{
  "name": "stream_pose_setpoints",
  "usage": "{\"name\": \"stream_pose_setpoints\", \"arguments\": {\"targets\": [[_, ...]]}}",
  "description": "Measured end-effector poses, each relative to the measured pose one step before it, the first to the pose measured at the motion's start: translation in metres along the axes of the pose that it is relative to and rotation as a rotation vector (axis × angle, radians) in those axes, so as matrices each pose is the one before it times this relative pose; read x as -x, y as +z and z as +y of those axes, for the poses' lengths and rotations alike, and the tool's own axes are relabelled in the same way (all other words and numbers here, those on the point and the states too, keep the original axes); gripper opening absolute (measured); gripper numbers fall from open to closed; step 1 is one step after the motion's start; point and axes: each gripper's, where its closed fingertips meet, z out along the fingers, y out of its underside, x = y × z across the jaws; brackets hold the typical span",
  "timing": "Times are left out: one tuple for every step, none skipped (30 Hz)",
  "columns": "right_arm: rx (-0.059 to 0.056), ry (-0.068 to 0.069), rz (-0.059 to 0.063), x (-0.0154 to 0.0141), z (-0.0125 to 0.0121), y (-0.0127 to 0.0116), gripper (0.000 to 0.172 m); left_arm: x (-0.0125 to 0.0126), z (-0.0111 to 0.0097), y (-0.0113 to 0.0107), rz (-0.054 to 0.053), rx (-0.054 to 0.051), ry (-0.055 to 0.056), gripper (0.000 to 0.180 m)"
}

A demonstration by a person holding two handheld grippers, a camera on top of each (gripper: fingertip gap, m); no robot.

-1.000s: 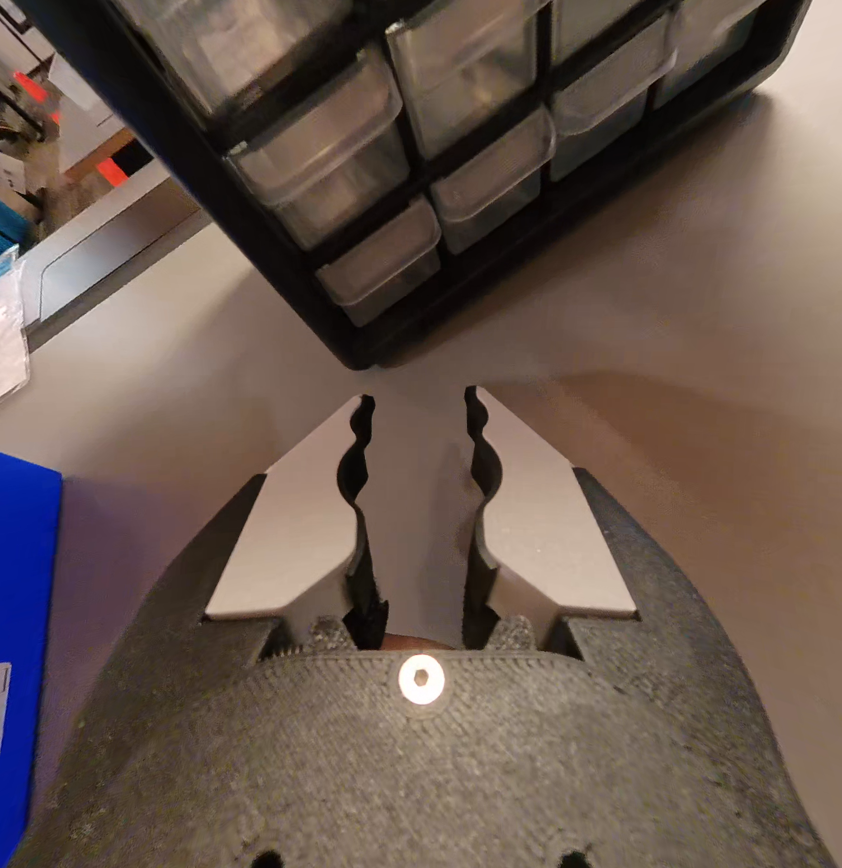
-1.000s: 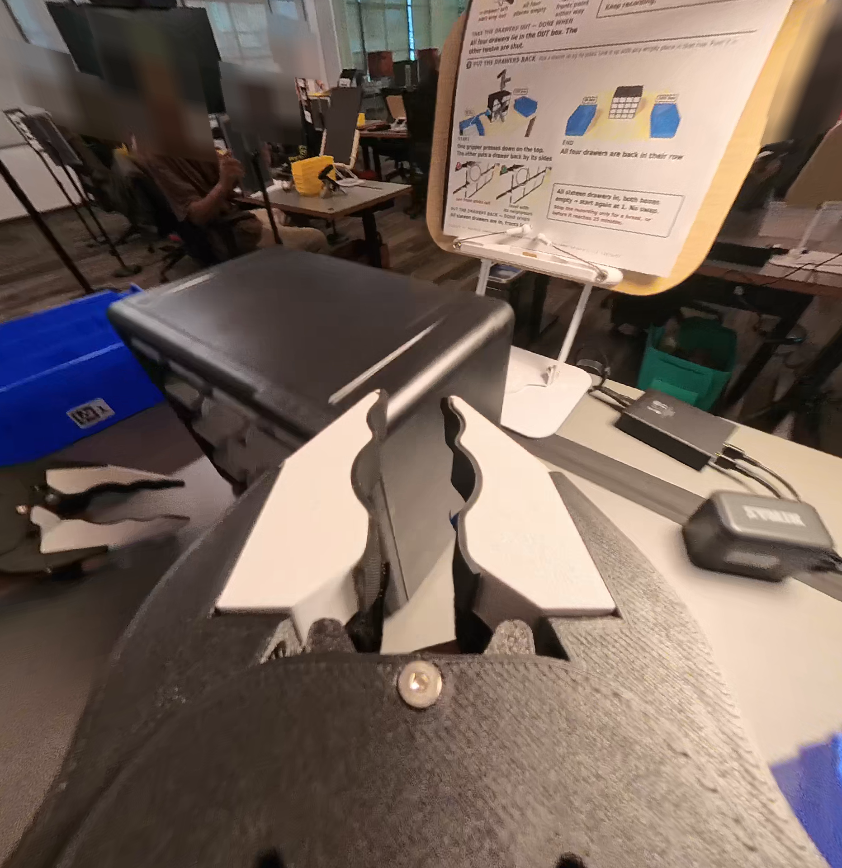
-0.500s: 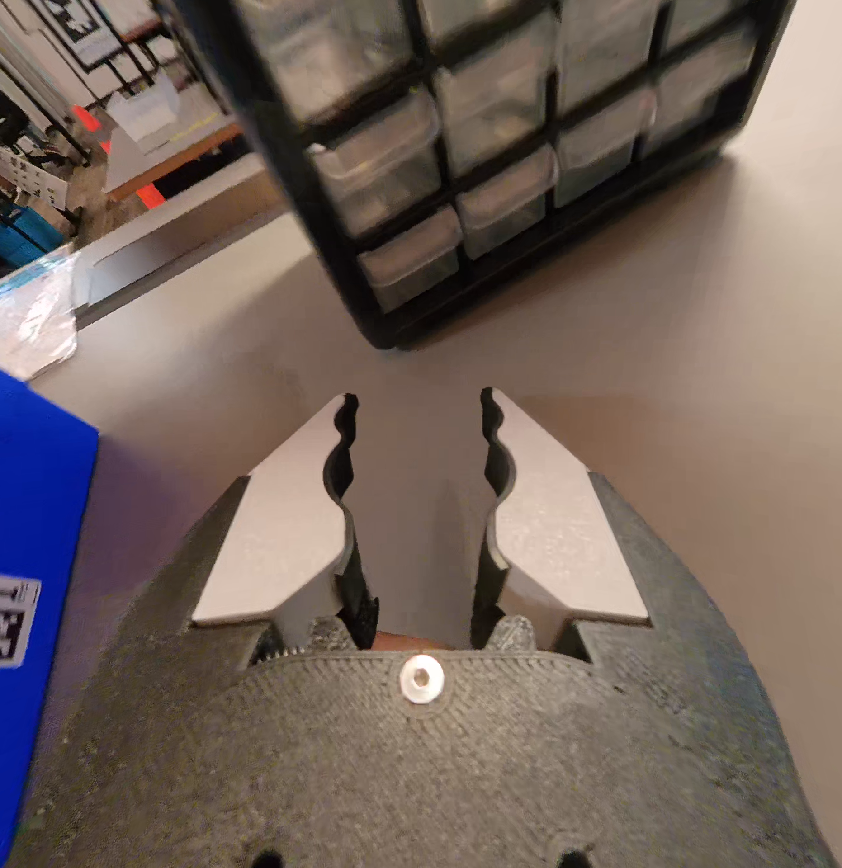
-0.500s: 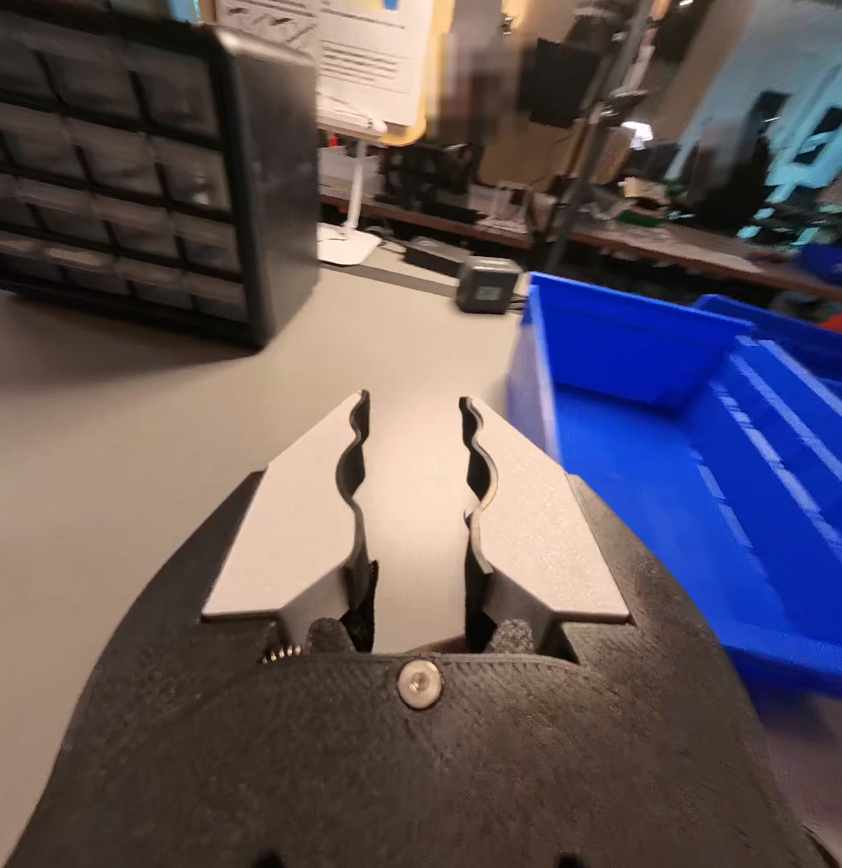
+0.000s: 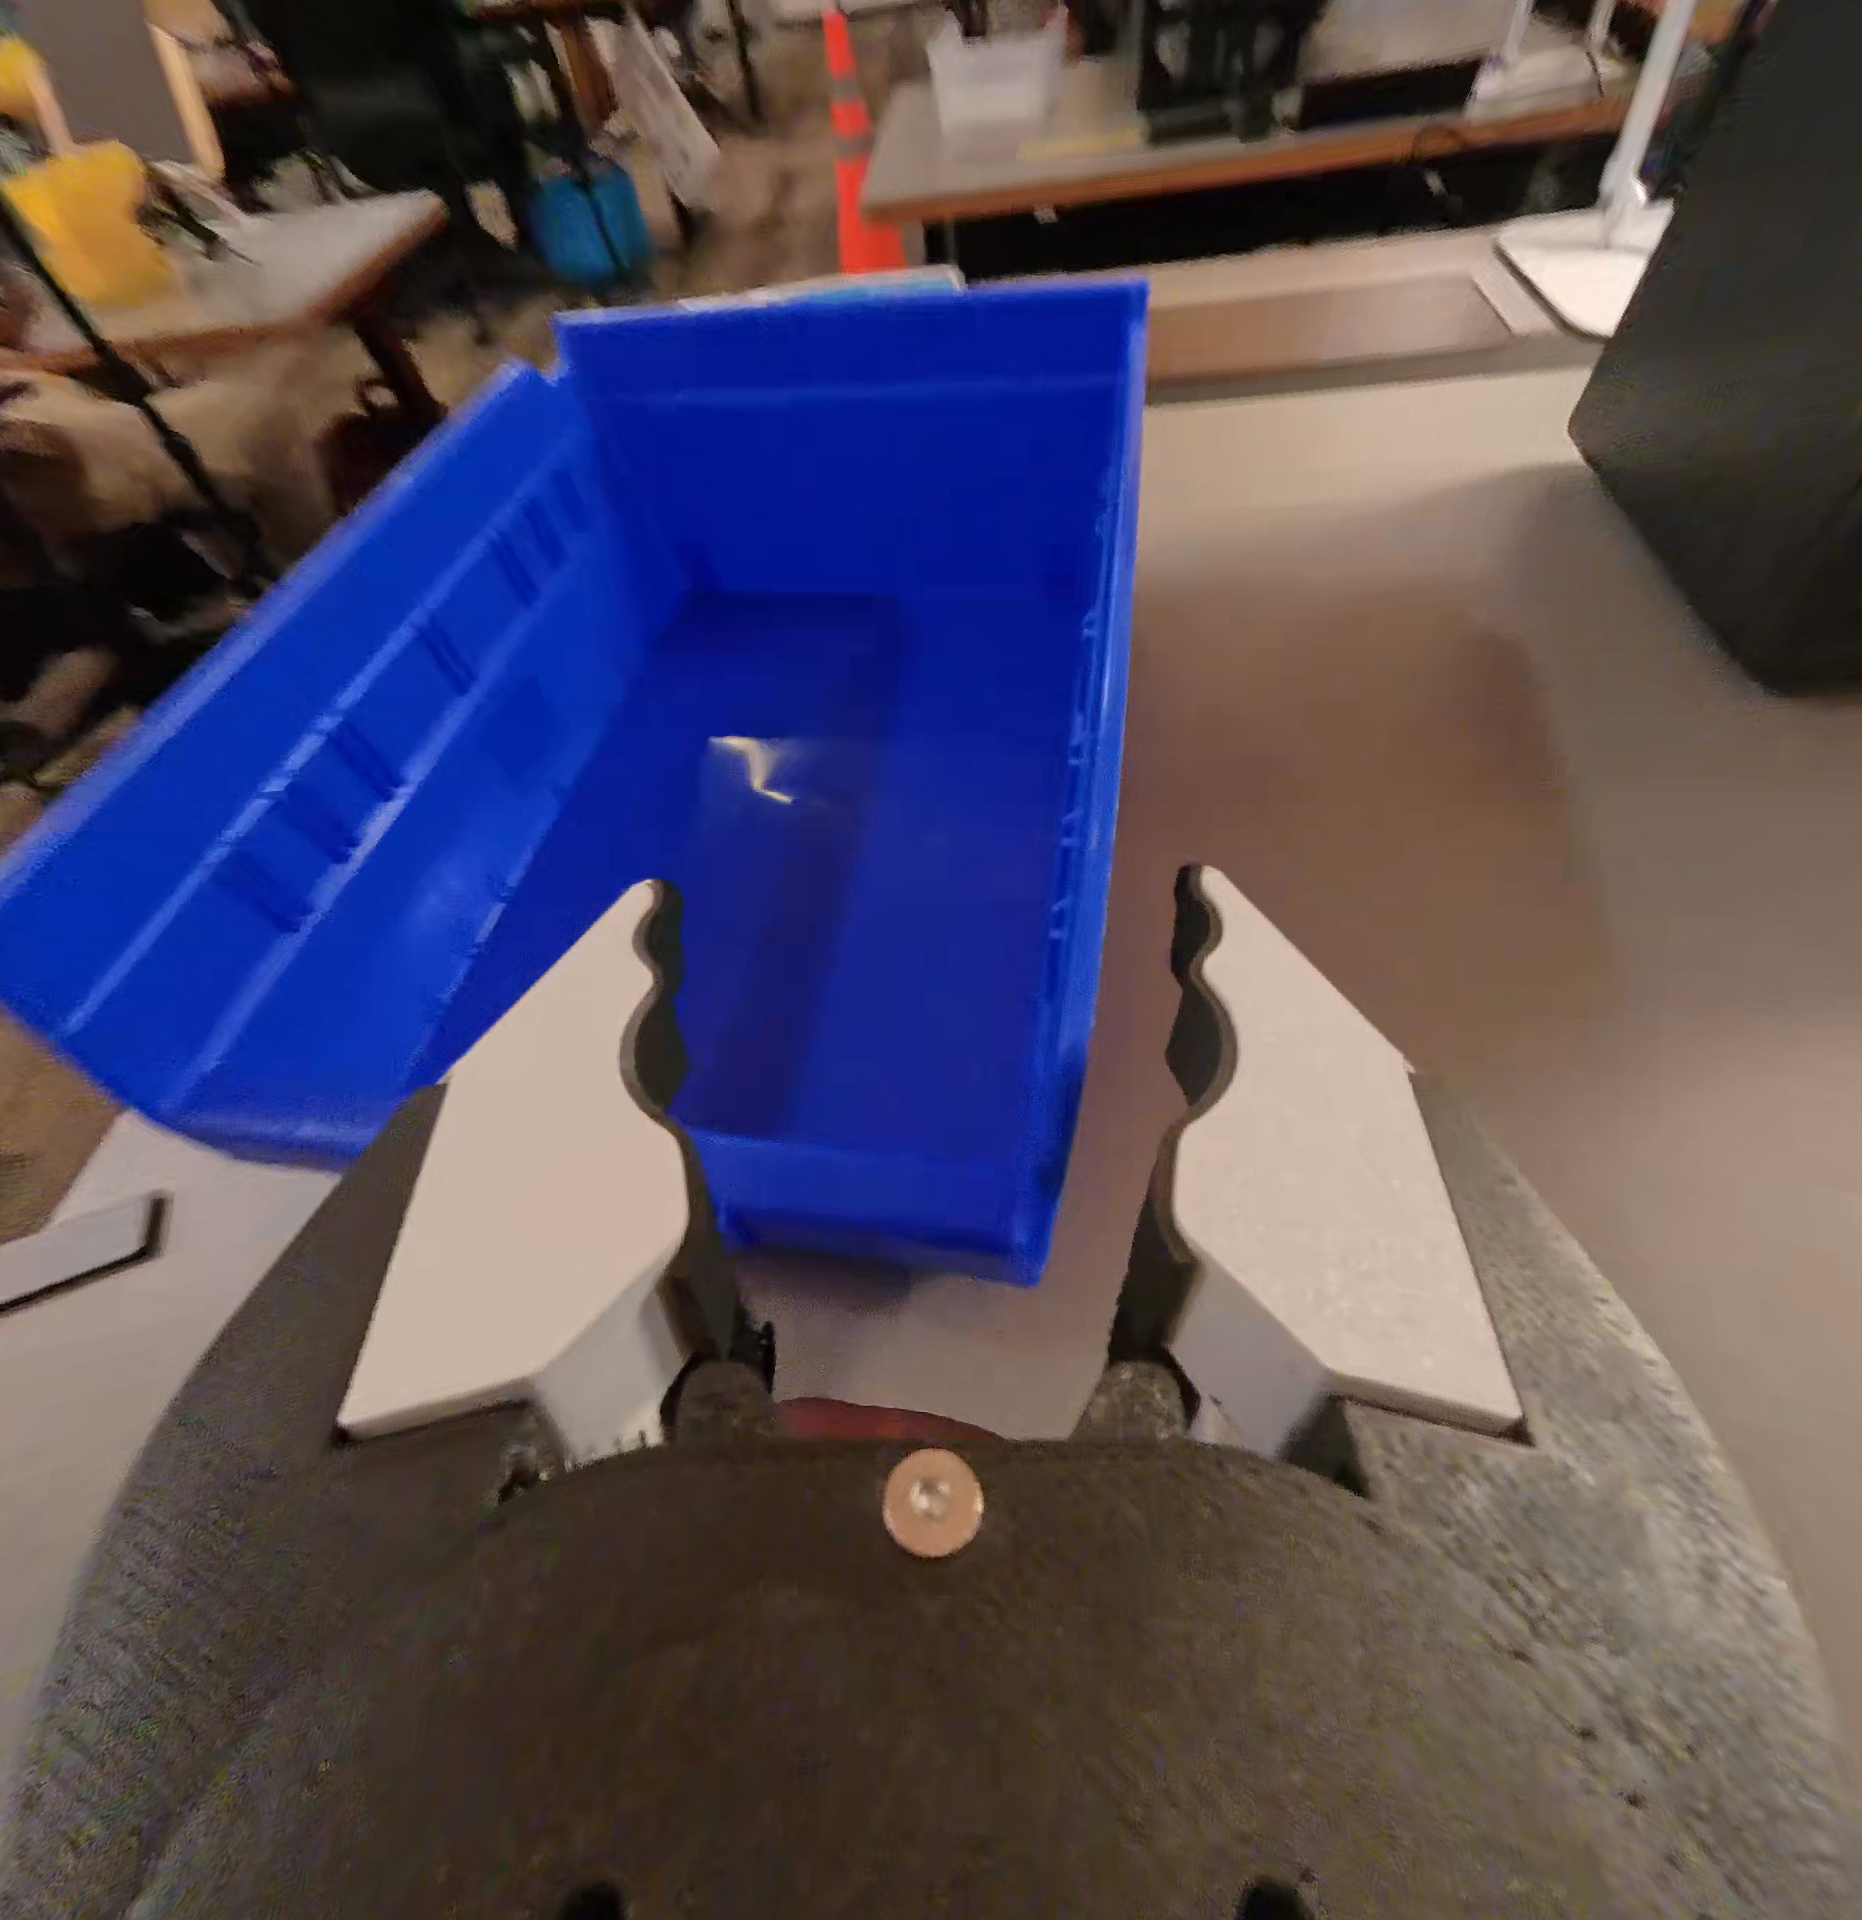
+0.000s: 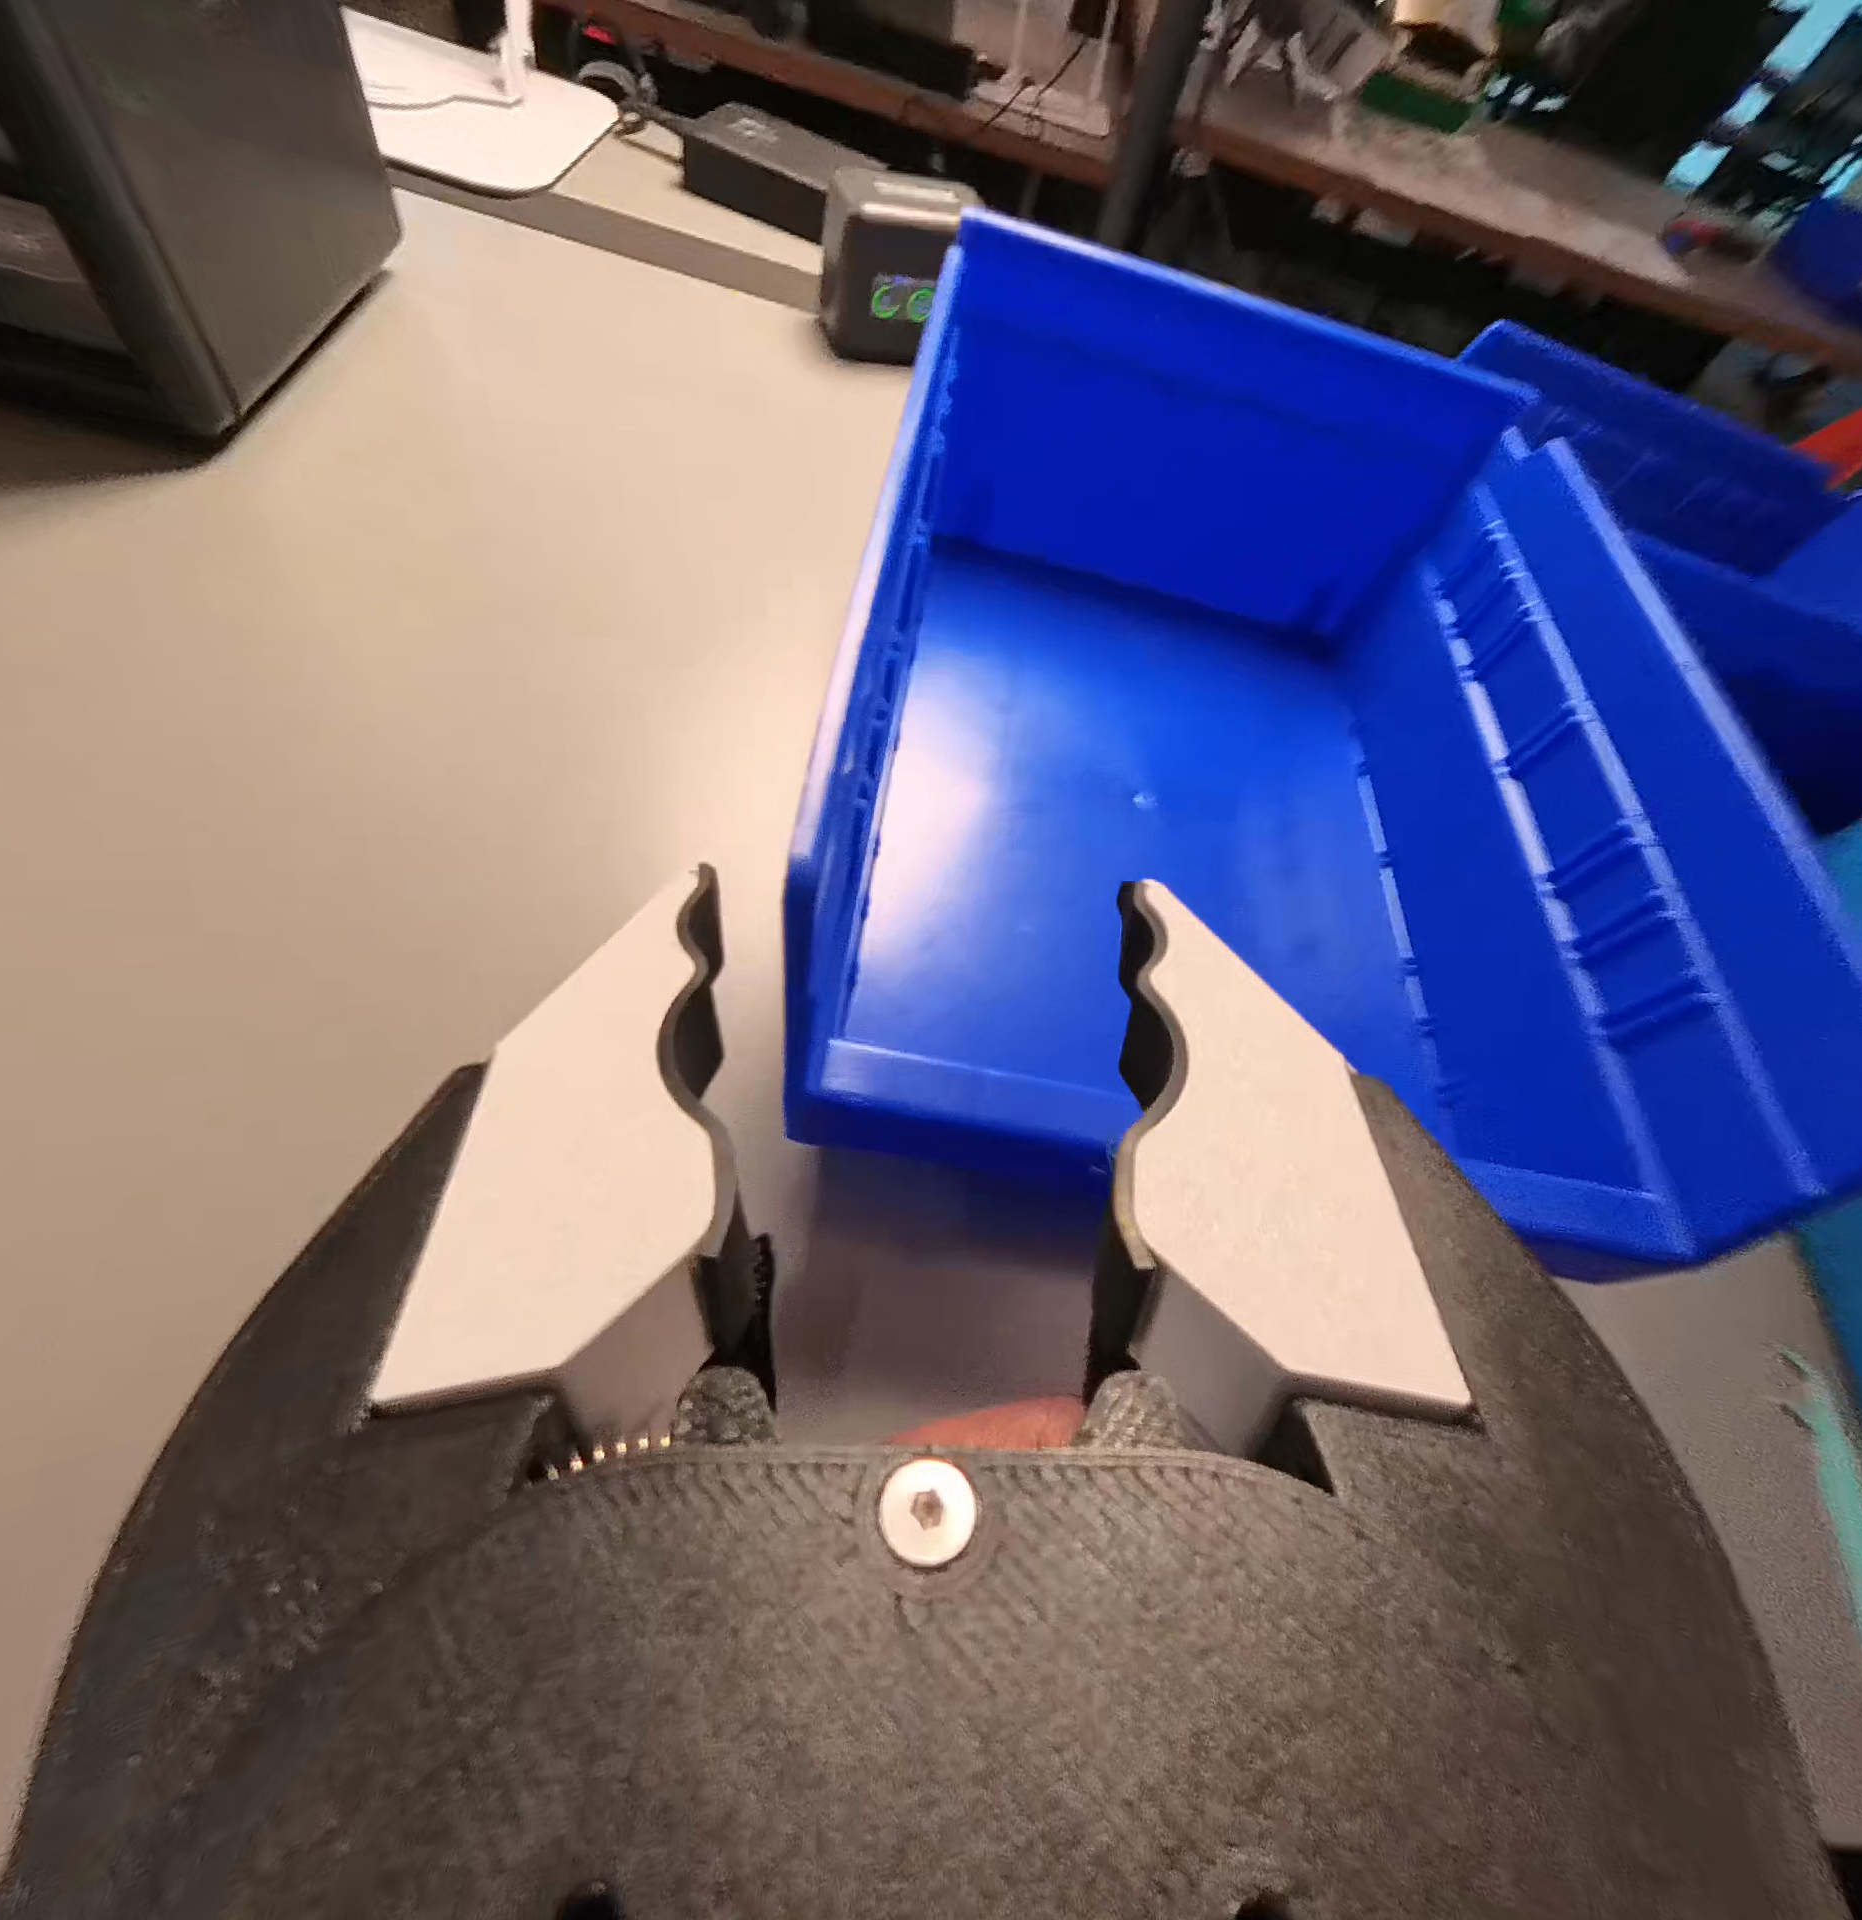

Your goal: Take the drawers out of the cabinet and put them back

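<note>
- Whereas a second ago both grippers had their fingers near together and pointed at the cabinet, the left gripper (image 5: 922,883) now has its fingers spread wide with nothing between the pads, and looks down on a blue bin (image 5: 1114,644) whose near right corner lies below and ahead of its fingertips.
- The right gripper (image 6: 911,883) has likewise spread its fingers and grips nothing; it has swung off the cabinet to a second blue bin (image 6: 1166,436) whose near left corner sits below the gap between its fingers.
- The cabinet (image 6: 179,197), the task's own thing, is now well off to the upper left of the right gripper; in the left wrist view a dark block, probably the same cabinet (image 5: 1758,416), stands far to the upper right of that gripper.
- My judgement: both grippers have turned away from the cabinet with nothing in them and neither bin shows a drawer inside, so no drawer looks to have been taken out yet; the drawers cannot be seen now.
- Counted: two grippers, two blue bins close by, one per view, with more blue plastic behind the right one; one cabinet; one bench (image 6: 387,675); one small dark box (image 6: 875,270) beyond the right bin; no drawer in sight.
</note>
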Motion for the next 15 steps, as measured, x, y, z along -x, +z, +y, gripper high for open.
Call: {"name": "stream_pose_setpoints", "arguments": {"targets": [[-0.0006, 0.0119, -0.0205, 0.00469, 0.00226, 0.00536, 0.078, -0.00179, 0.00492, 0.00953, 0.0312, 0.0239, 0.0049, 0.089], [-0.0026, 0.0091, -0.0187, 0.00459, 0.00190, 0.00574, 0.070, -0.00147, 0.00348, 0.00855, 0.0174, 0.0134, 0.0125, 0.074], [-0.0033, 0.0106, -0.0083, 0.00302, 0.00168, 0.00551, 0.058, -0.00151, 0.00180, 0.00683, 0.0068, 0.0002, 0.0219, 0.058], [-0.0026, 0.0098, 0.0095, 0.00063, 0.00188, 0.00434, 0.040, -0.00478, -0.00107, 0.00409, 0.0208, -0.0205, 0.0235, 0.038], [-0.0113, -0.0047, 0.0084, 0.00142, 0.00033, 0.00204, 0.022, -0.00561, -0.00275, 0.00144, 0.0216, -0.0262, 0.0132, 0.026], [-0.0160, -0.0176, 0.0061, 0.00237, -0.00132, -0.00022, 0.011, -0.00453, -0.00149, -0.00071, 0.0103, -0.0105, 0.0116, 0.013], [0.0029, -0.0142, 0.0279, -0.00086, 0.00089, -0.00125, 0.007, -0.00477, -0.00066, -0.00273, 0.0060, -0.0014, 0.0081, 0.004], [0.0009, -0.0176, 0.0312, -0.00215, 0.00121, -0.00244, 0.005, -0.00307, 0.00063, -0.00406, -0.0030, 0.0003, 0.0026, 0.005], [-0.0039, -0.0063, 0.0064, 0.00040, 0.00136, -0.00350, 0.005, -0.00390, 0.00161, -0.00531, 0.0054, -0.0034, 0.0060, 0.004], [-0.0097, 0.0119, -0.0166, 0.00270, 0.00098, -0.00419, 0.005, -0.00657, 0.00132, -0.00689, 0.0238, -0.0087, 0.0017, 0.004], [-0.0083, 0.0097, -0.0144, 0.00230, 0.00136, -0.00483, 0.005, -0.00746, 0.00153, -0.00805, 0.0255, -0.0061, 0.0000, 0.004], [-0.0040, -0.0043, -0.0092, 0.00186, 0.00180, -0.00523, 0.005, -0.00700, 0.00178, -0.00844, 0.0167, -0.0026, 0.0108, 0.004], [-0.0029, -0.0026, -0.0130, 0.00250, 0.00166, -0.00543, 0.005, -0.00731, 0.00182, -0.00861, 0.0159, -0.0034, 0.0158, 0.004], [-0.0025, -0.0009, -0.0129, 0.00286, 0.00153, -0.00543, 0.005, -0.00847, 0.00124, -0.00847, 0.0217, -0.0073, 0.0132, 0.004], [-0.0027, -0.0068, -0.0105, 0.00298, 0.00148, -0.00526, 0.005, -0.00894, 0.00115, -0.00813, 0.0232, -0.0069, 0.0131, 0.003]]}}
